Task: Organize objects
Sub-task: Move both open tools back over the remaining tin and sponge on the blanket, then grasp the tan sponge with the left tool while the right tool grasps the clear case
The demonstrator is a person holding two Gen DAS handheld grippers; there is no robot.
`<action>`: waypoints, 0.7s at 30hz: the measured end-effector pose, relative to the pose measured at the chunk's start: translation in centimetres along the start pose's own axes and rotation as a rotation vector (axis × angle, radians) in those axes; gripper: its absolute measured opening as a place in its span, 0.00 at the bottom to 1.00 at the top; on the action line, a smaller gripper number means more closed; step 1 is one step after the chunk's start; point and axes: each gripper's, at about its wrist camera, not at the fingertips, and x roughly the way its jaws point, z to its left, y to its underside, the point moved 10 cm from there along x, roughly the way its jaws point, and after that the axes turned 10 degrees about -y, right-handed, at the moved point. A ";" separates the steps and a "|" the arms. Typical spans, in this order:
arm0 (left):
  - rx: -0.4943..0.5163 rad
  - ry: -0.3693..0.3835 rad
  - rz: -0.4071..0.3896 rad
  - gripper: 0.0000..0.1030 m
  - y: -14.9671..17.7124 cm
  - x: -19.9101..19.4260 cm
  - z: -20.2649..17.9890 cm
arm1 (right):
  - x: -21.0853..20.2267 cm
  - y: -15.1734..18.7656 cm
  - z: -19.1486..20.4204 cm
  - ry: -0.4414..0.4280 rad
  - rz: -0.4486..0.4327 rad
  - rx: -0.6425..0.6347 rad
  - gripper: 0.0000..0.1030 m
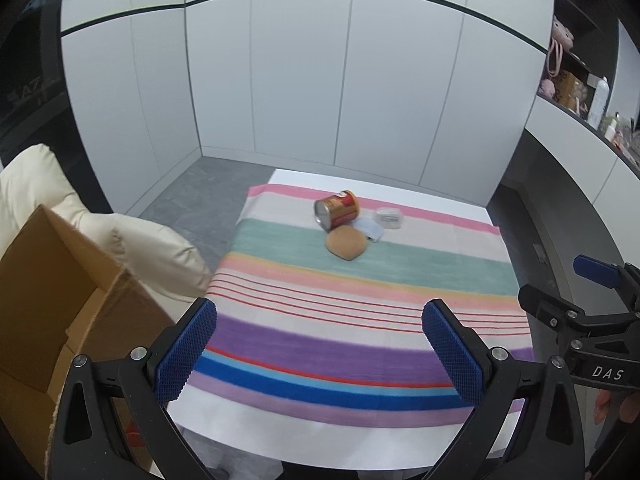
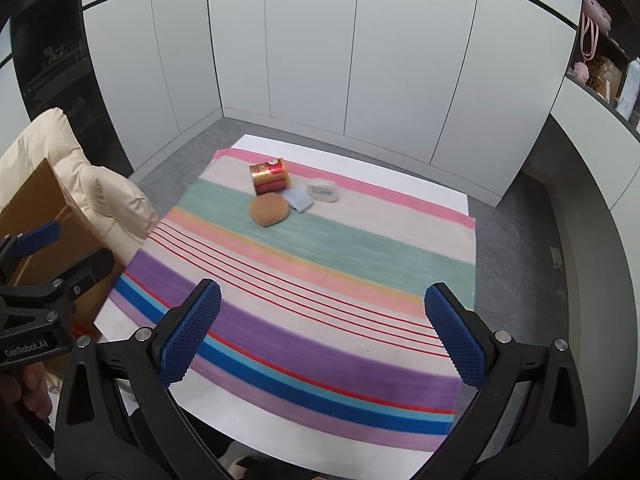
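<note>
A striped cloth (image 1: 360,280) carries a tipped can (image 1: 336,208), a brown bun (image 1: 346,243) and a clear case (image 1: 389,218) at its far side; left gripper (image 1: 320,344) and right gripper (image 2: 322,332) hover near, jaws apart.

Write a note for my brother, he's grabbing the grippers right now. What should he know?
Left gripper: open, holding nothing, above the near edge of the striped cloth.
Right gripper: open, holding nothing, also over the near side.
Things: a can on its side, a tan sponge, a blue folded cloth and a small clear case sit bunched together at the far end of the striped cloth.
A cardboard box stands open at the left, beside a cream jacket.
Done: nothing picked up yet, by the look of it.
Left: all four things, probably into the box.
</note>
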 end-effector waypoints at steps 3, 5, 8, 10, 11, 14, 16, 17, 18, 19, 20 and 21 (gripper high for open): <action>0.018 0.004 0.006 1.00 0.0 0.4 -0.8 | 0.3 0.2 -0.9 0.007 0.008 0.009 1.00; 0.023 0.011 0.016 1.00 0.1 0.9 -1.4 | 0.7 0.4 -1.6 0.011 0.016 0.017 1.00; 0.030 0.030 0.036 1.00 0.1 2.2 -2.3 | 1.5 0.5 -2.4 0.012 0.018 0.023 1.00; 0.042 0.028 0.043 1.00 0.1 3.3 -2.8 | 2.3 0.8 -2.9 0.019 0.028 0.020 1.00; 0.050 0.024 0.045 1.00 0.1 3.9 -3.0 | 2.8 0.9 -3.2 0.025 0.036 0.019 1.00; 0.063 0.018 0.056 1.00 -0.4 6.0 -3.6 | 4.8 0.5 -4.0 0.020 0.038 0.025 1.00; 0.049 0.031 0.073 1.00 -0.6 7.8 -3.9 | 6.4 0.0 -4.6 0.011 0.046 0.041 1.00; 0.044 0.034 0.081 1.00 -0.7 8.6 -4.0 | 7.2 -0.3 -4.9 0.005 0.051 0.048 1.00; 0.037 0.029 0.087 1.00 -0.8 9.6 -4.1 | 7.8 -0.5 -5.1 0.000 0.047 0.046 1.00; 0.033 0.010 0.094 1.00 -1.0 10.7 -4.1 | 8.5 -0.9 -5.3 -0.003 0.037 0.039 1.00; 0.033 -0.001 0.099 1.00 -1.0 11.6 -4.2 | 9.3 -1.2 -5.5 -0.002 0.031 0.035 1.00; 0.036 -0.003 0.103 1.00 -1.1 12.5 -4.4 | 10.1 -1.4 -5.8 -0.005 0.029 0.033 1.00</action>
